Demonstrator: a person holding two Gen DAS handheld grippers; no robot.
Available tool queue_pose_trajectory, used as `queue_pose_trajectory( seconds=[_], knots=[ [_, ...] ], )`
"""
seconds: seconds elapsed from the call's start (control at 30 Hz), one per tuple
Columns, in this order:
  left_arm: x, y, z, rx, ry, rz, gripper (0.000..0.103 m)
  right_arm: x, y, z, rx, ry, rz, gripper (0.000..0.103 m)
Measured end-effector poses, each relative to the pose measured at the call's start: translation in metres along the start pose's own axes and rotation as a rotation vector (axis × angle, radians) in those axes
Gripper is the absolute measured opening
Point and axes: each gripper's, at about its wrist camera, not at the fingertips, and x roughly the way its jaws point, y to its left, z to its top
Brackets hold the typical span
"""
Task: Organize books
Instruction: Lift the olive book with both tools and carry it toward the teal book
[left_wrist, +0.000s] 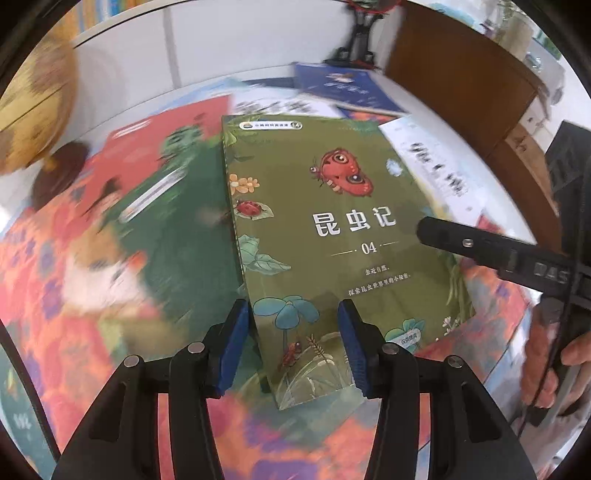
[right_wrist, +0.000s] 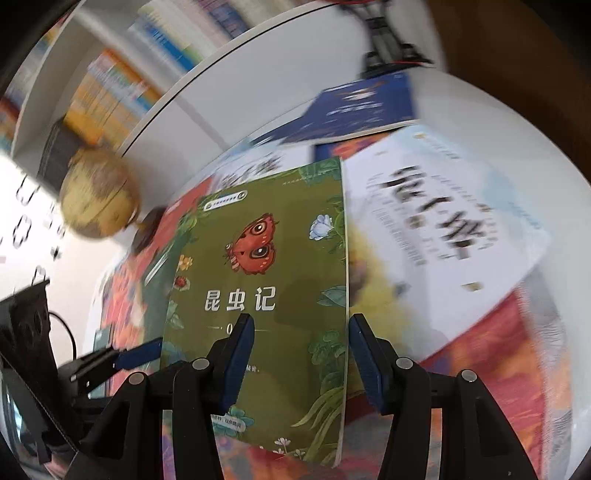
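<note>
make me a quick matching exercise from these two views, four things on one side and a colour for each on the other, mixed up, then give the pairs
Things:
1. insect book
2. globe
3. book at the far end of the table
4. pads of the left gripper

Colours:
A. dark blue cover
B. olive green cover with a red butterfly
C. blue pads on black arms
D. yellowish tan

Pairs: 1-B, 2-D, 3-A, 4-C
</note>
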Motion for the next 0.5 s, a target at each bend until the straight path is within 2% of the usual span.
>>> queue_pose_trajectory(
  seconds=[0.1, 0.23, 0.37, 0.43, 0.5],
  knots=[
    [-0.010, 0.024, -0.026, -0.015, 0.019, 0.042, 0.046, 0.010, 0.032, -0.011, -0.078, 0.049, 0.072, 0.053],
    [-0.029, 0.059, -0.059, -0.069, 0.035, 0.051, 0.046, 0.030, 0.065, -0.028, -0.158, 0.136, 0.147, 0.053],
    [-0.042, 0.089, -0.088, -0.118, 0.031, 0.073, 0.046, 0.045, 0.089, -0.045, -0.200, 0.249, 0.276, 0.053],
    [-0.041, 0.104, -0.096, -0.140, 0.041, 0.044, 0.046, 0.048, 0.090, -0.050, -0.207, 0.305, 0.345, 0.052],
    [-0.035, 0.119, -0.095, -0.191, 0.056, -0.039, 0.049, 0.053, 0.085, -0.054, -0.203, 0.351, 0.385, 0.052]
  ],
)
